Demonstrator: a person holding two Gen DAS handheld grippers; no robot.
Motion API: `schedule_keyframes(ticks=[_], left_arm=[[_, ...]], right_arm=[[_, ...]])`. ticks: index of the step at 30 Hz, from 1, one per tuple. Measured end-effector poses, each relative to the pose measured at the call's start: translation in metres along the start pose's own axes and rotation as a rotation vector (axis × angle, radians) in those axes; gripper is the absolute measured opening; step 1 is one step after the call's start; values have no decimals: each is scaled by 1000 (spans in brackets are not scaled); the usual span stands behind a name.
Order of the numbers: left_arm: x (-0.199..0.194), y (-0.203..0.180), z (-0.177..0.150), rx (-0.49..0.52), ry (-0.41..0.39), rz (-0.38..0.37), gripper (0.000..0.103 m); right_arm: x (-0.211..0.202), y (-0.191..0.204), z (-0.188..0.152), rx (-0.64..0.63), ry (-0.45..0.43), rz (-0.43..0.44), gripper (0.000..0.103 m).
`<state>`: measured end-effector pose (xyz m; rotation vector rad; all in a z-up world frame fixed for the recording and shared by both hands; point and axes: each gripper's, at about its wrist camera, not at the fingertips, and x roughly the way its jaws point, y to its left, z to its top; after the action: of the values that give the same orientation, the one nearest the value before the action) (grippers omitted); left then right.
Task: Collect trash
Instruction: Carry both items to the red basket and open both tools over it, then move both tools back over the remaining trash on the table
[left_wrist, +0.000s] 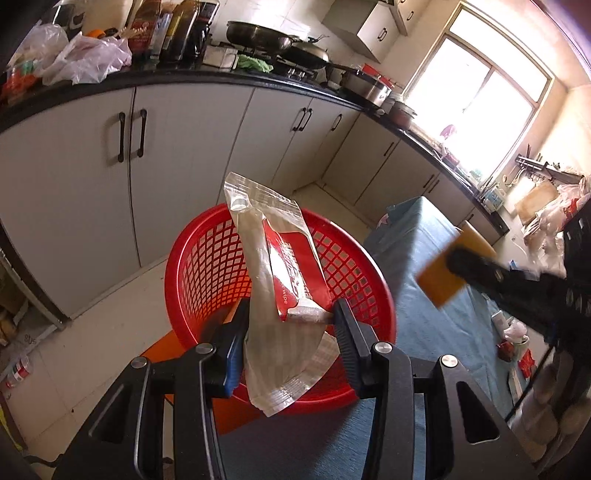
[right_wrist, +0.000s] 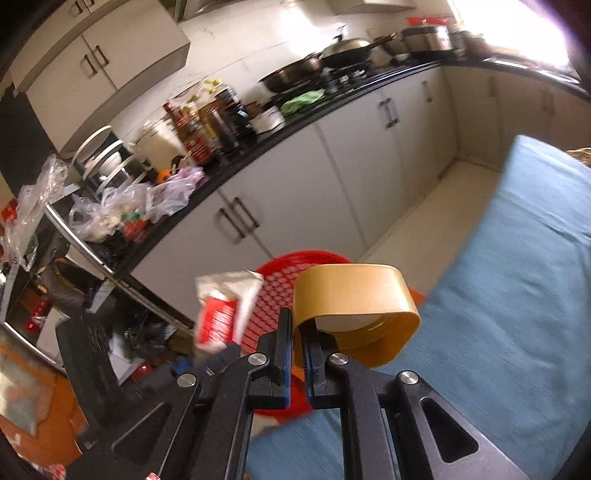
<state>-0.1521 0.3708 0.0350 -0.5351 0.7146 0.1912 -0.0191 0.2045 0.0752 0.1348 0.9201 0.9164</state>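
Note:
My left gripper (left_wrist: 291, 314) is shut on a crumpled silver and red wet-wipe packet (left_wrist: 284, 266), which sticks up out of the jaws over the red mesh basket (left_wrist: 207, 266). At the right of the left wrist view, blurred, my right gripper (left_wrist: 456, 260) carries a yellow-orange cap (left_wrist: 439, 284) above the blue-covered table (left_wrist: 424, 258). In the right wrist view the right gripper (right_wrist: 297, 325) is shut on one wall of that hollow, rounded-square cap (right_wrist: 351, 291). Behind it stands the basket (right_wrist: 273, 295), with the packet (right_wrist: 225, 306) to its left, blurred.
The basket rests on something orange (left_wrist: 166, 347) at the corner of the blue-covered table (right_wrist: 498, 295). A black counter (left_wrist: 184, 79) over white cabinets carries plastic bags, bottles and pans. Small clutter (left_wrist: 517, 343) lies on the table's right side. Light floor runs between table and cabinets.

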Motion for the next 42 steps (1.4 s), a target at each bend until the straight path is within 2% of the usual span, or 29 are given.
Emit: schedule_keyframes(ticks=[4,9,13,14,20,24,31,36,42], left_arm=[[3,1,-2,-8,7,-5,43],[2,2,-6,-23,16,-16,47],[-4,2,-8,-35,16,-21,54],[-4,3,-7,-37,12,-22,58],[-16,-3,-9,-29,-19,-26,63],[-21,-11,-11,-5,-33,-14,63],[-28,-26,-17,24,-35,-19,63],[-33,-43,-21,69,-43,-17,63],[-37,-65,-27,121,-45,-20,63]], right_arm=[[31,4,9,2,47,15,7],[55,-5,11,60,95,56,13],[52,-13,9,89,91,71,28],[50,-14,9,93,87,75,30],[32,-20,7,113,60,77,36],[17,-26,1,127,44,67,40],[-11,-47,-14,169,11,38,41],[-35,-65,-24,205,-25,19,46],[-64,-86,-40,237,-59,-16,46]])
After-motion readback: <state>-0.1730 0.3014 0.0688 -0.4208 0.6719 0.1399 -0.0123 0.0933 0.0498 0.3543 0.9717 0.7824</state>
